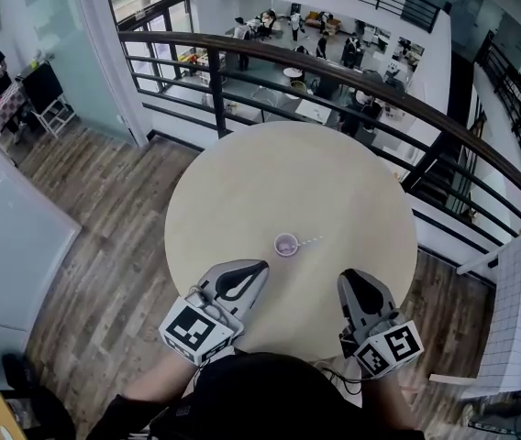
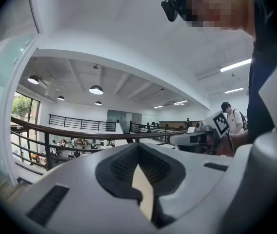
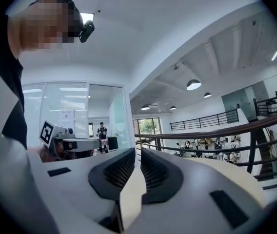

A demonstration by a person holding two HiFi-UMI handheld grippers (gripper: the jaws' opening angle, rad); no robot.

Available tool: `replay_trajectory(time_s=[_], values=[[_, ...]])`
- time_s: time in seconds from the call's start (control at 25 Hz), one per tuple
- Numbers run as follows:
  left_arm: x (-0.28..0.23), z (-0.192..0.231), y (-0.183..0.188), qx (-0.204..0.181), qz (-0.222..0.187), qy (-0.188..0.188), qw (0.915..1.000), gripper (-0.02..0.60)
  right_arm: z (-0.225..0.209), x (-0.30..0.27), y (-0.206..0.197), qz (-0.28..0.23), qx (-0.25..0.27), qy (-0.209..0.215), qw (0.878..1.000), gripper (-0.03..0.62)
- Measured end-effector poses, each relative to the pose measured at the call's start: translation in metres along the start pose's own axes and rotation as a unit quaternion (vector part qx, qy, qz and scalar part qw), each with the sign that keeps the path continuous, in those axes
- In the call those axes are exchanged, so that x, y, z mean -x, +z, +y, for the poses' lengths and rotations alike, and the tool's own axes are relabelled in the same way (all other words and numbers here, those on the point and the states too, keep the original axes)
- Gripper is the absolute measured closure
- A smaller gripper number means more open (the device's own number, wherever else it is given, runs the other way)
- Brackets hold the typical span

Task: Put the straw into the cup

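A small clear cup (image 1: 285, 244) with a purplish tint stands near the middle of the round beige table (image 1: 242, 181). A thin white straw (image 1: 310, 240) slants out of it to the right. My left gripper (image 1: 259, 269) hangs over the table's near edge, to the left of the cup and nearer me, jaws shut and empty. My right gripper (image 1: 356, 280) is held to the cup's right, also nearer me, with its jaws together on nothing. In the left gripper view the left gripper (image 2: 138, 147) points level at the railing; in the right gripper view the right gripper (image 3: 138, 152) does too.
A dark railing (image 1: 270, 49) curves round the table's far side, with an atrium and people far below. Wooden floor (image 1: 105, 236) lies to the left beside a glass wall (image 1: 31, 53). A white gridded board (image 1: 517, 319) stands at the right.
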State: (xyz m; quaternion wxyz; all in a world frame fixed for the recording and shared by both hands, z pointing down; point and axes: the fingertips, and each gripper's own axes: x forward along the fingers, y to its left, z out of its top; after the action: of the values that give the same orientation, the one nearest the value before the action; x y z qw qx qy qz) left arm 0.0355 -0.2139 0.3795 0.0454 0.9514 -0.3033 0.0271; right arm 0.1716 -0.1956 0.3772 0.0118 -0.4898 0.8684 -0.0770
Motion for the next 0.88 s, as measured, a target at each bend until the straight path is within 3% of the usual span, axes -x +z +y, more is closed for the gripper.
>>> replay_trajectory(time_s=[0.88], values=[[0.0036, -0.0008, -0.0047, 0.0, 0.0, 0.008, 1.0, 0.575, 0.0022, 0.002, 0.0048, -0.013, 0.013, -0.005, 1.0, 0.574]])
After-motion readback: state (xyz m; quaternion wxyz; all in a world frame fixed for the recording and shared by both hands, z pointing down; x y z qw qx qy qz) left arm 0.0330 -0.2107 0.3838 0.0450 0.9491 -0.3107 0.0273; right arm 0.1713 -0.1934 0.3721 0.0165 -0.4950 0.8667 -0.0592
